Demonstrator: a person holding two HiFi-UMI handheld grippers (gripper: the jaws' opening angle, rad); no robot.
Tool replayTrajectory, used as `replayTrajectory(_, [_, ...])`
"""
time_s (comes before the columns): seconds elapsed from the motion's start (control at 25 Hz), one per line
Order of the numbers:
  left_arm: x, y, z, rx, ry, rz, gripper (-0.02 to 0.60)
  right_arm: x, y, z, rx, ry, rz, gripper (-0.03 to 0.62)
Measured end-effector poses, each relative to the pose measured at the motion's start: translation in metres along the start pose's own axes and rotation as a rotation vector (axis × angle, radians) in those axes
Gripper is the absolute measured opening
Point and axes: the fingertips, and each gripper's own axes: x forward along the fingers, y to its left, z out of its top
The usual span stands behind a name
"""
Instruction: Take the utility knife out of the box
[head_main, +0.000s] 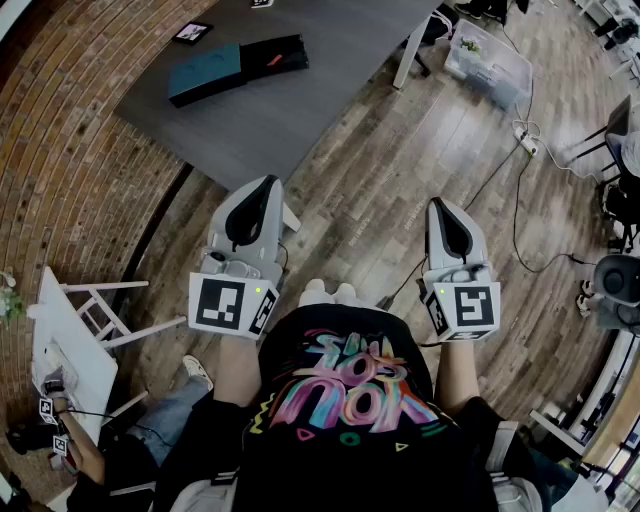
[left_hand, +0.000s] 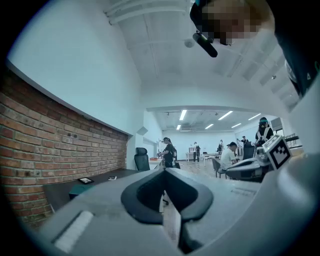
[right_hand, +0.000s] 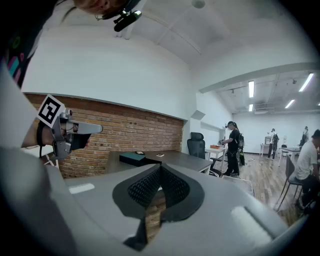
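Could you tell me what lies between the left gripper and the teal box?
In the head view, only bare grey tabletop lies between the left gripper and the teal box.

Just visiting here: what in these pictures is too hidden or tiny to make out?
Head view: what the black box holds, too far and small.
Head view: the thing at the far end of the table, cut by the top edge.
Left gripper view: the teal box, tiny, distant.

Left hand-held gripper (left_hand: 164, 175) (jaws together, empty), brick wall (left_hand: 50, 150)
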Motion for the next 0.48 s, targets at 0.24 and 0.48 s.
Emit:
replayTrajectory(0.24, [-0.005,-0.010,-0.001,-0.010,0.000,0.021,0.002,-0.010,-0.012,-0.003,0.011,-0.010,-0.015,-0.002])
replayTrajectory(0.48, [-0.008,-0.001,-0.001,-0.022,-0.009,0.053,0.002,-0.007,-0.013,-0.010,0.031,-0.005,-0.007,-0.002])
